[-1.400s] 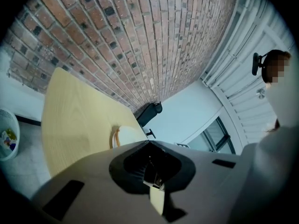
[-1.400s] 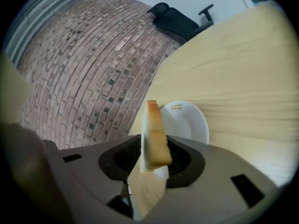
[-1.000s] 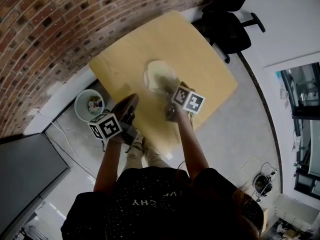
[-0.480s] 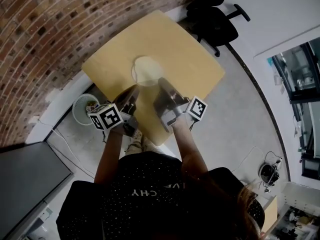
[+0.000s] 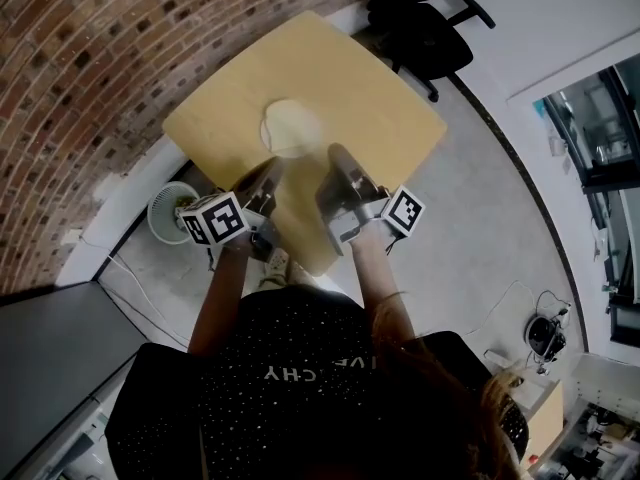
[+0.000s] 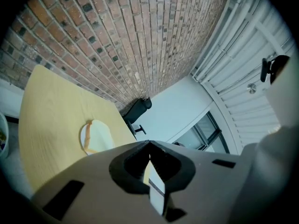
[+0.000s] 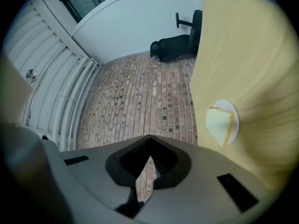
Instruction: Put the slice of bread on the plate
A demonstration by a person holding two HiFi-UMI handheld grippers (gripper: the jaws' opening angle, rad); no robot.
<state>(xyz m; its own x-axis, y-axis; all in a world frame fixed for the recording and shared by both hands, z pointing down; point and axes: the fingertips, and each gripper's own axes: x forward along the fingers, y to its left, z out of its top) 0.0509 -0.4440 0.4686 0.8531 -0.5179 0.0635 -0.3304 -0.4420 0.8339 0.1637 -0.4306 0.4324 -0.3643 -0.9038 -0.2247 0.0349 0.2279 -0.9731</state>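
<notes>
A slice of bread (image 5: 292,125) with a brown crust lies on the white plate (image 5: 268,128) on the yellow wooden table (image 5: 360,88). It also shows in the left gripper view as bread (image 6: 99,137) on the plate (image 6: 83,138), and in the right gripper view as bread (image 7: 217,124) on the plate (image 7: 233,118). My left gripper (image 5: 268,180) and right gripper (image 5: 338,158) hover near the table's near edge, both short of the plate. In their own views the left gripper (image 6: 149,144) and right gripper (image 7: 149,138) have jaws shut, with nothing between them.
A brick wall (image 5: 90,58) runs along the table's left side. A black office chair (image 5: 420,18) stands beyond the far corner. A white wire wastebasket (image 5: 168,208) sits on the floor by the table's near left side.
My right gripper has left the plate, risen, rolled and drawn back toward the person. The left gripper has also pulled back a little. The bread stays on the plate.
</notes>
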